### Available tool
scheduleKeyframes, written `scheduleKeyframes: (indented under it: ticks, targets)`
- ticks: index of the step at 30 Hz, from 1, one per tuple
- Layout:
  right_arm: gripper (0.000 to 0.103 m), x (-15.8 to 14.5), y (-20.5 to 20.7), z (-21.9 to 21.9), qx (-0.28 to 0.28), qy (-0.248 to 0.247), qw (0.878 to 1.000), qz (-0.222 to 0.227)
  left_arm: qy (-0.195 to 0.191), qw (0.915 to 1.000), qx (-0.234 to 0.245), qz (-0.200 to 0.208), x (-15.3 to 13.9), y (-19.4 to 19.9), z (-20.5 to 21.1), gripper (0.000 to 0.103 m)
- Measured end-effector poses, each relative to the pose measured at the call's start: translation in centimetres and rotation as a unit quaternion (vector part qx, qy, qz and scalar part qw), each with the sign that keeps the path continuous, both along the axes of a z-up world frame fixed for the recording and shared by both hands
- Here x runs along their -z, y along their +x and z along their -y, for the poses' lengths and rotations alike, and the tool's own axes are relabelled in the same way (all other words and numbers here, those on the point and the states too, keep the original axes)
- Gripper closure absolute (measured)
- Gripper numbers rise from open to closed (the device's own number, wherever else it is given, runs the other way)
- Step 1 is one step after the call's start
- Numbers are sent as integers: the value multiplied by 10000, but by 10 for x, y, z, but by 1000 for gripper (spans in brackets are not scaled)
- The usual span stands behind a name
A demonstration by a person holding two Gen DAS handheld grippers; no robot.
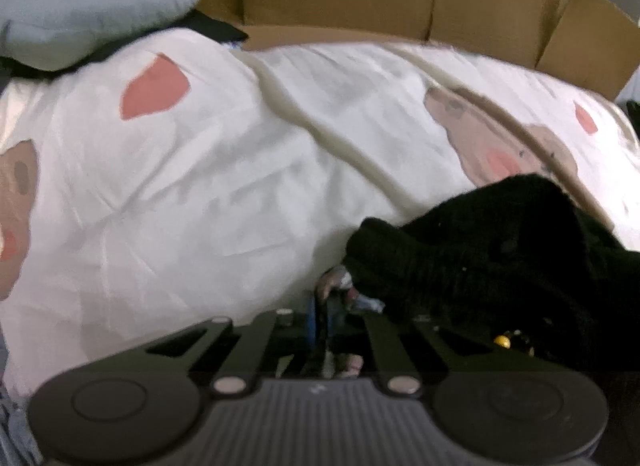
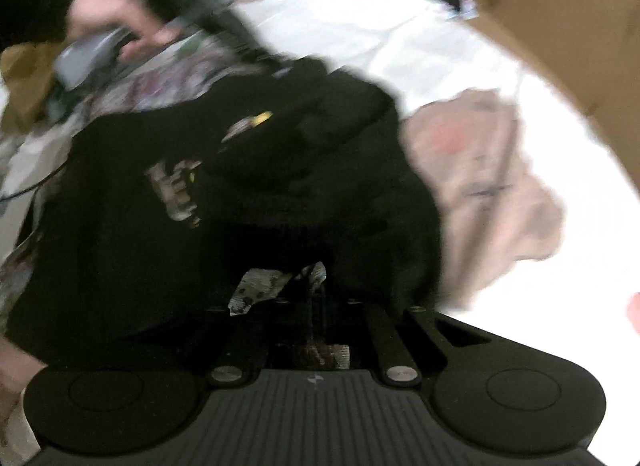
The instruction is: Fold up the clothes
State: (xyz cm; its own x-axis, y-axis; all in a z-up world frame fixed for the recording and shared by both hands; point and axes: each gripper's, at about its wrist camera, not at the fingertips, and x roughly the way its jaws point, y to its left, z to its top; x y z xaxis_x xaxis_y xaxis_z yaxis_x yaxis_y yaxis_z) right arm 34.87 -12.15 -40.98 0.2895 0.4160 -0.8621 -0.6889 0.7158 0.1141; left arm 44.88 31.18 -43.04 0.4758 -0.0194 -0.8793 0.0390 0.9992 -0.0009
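Black garment, soft, limp, light, bunched on the bed. Left gripper and right gripper each pinch its hem; best held at edges.

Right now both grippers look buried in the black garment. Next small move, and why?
Probably lift and draw the two grippers apart to spread the black garment over the white printed bedding. It is bunched, its printed graphic crumpled. The right gripper and left gripper both appear closed on its fabric, though blur leaves that uncertain.
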Motion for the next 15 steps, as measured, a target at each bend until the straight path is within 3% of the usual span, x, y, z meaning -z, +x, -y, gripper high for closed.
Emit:
scheduleKeyframes:
  ticks: [7,15]
  targets:
    - [102,-23,13,38,764,-283,9947,628,-77,9995,-55,314,-27,-13,-10,98]
    - [103,-48,26,69,1534,-590,9763,1405,-207,9972,-88,714,-55,-29,-12,99]
